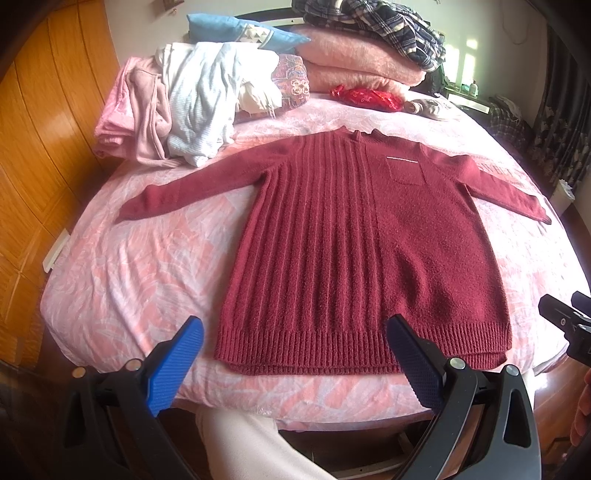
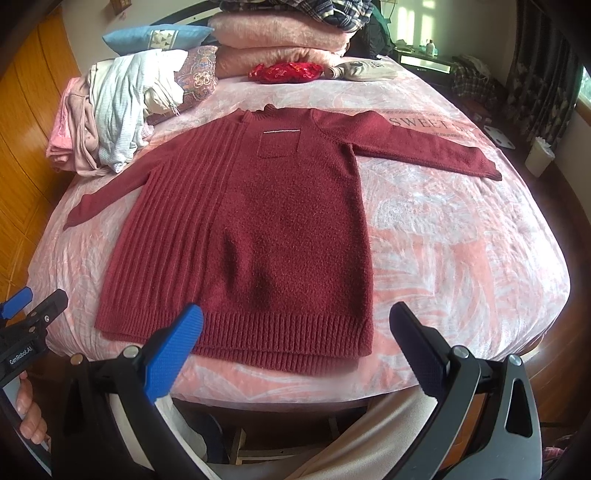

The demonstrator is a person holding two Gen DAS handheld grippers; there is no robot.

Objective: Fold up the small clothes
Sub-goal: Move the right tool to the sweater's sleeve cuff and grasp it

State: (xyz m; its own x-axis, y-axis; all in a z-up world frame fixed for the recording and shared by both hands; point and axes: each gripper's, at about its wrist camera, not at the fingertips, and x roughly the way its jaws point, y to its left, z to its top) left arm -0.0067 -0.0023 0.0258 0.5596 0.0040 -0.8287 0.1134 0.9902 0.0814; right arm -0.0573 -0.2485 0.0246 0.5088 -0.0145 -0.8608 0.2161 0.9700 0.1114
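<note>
You hold 2 grippers near the foot of the bed (image 1: 122, 280). The left gripper (image 1: 295, 347) has its 2 fingers spread wide and holds nothing; it hangs just before the hem of the sweater. The right gripper (image 2: 295, 332) also has its 2 fingers spread wide and empty, above the hem at the sweater's right part. On each gripper, 1 finger has a blue pad and 1 has a dark pad.

There is 1 sweater (image 1: 369, 236) on the bed, dark red, lying flat with the front up on the pink patterned cover. Its hem is toward you and its collar is away from you. Both sleeves, 2 of them, are stretched out to the sides. The left half has vertical ribs, the right half has a plain bumpy knit, and 1 small chest pocket with a pale line on top sits near the collar. The hem has a ribbed band.

Farther, at the left, lies 1 heap of pale clothes (image 1: 192, 103), pink, white and light blue. Behind it are 1 blue pillow (image 1: 236, 31) and 1 stack of folded pink blankets (image 1: 354, 62). 1 small red bundle (image 1: 365, 96) lies before the blankets.
</note>
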